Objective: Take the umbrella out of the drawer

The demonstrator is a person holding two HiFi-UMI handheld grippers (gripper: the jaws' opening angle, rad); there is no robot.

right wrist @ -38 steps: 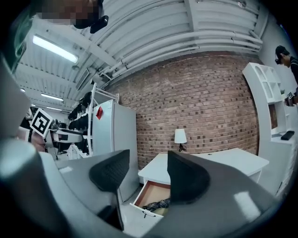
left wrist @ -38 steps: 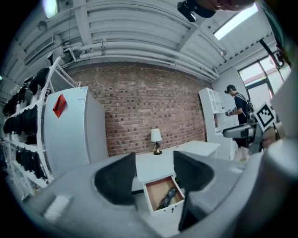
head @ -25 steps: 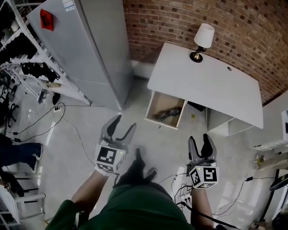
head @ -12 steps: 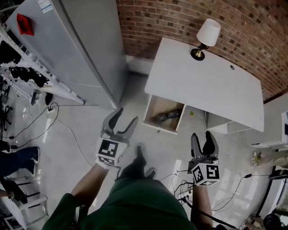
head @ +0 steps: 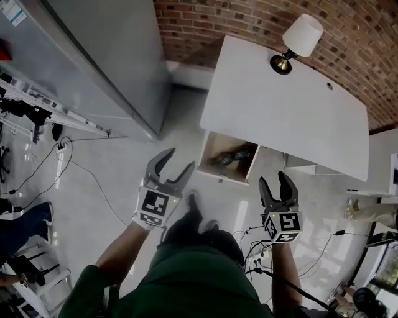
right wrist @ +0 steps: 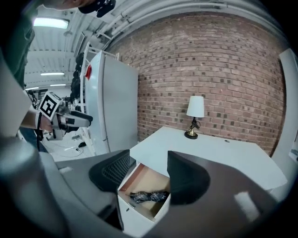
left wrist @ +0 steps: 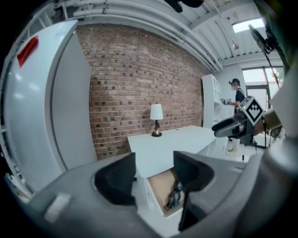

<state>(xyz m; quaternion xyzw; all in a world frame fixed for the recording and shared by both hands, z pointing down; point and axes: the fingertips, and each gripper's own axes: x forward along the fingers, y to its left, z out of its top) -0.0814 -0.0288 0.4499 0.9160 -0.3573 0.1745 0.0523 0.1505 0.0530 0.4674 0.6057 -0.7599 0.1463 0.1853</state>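
Note:
A folded dark patterned umbrella [head: 231, 155] [right wrist: 148, 196] [left wrist: 175, 197] lies in the open drawer [head: 211, 175] [right wrist: 136, 216] pulled out from under the white desk [head: 280, 105]. My left gripper [head: 175, 164] hangs open over the floor, left of the drawer's front and short of it. My right gripper [head: 278, 186] is open too, right of the drawer and nearer me. Neither holds or touches anything. In both gripper views the drawer shows between the jaws, some way ahead.
A table lamp [head: 297, 41] stands at the desk's far corner by the brick wall [head: 249, 18]. A tall grey cabinet [head: 106, 62] stands left of the desk. Cables [head: 74, 174] run over the floor at left and by my feet. A person [left wrist: 236, 93] stands far off.
Both grippers have moved forward and down toward the desk, and the drawer now sits closer to them. Their jaws stay as wide as before.

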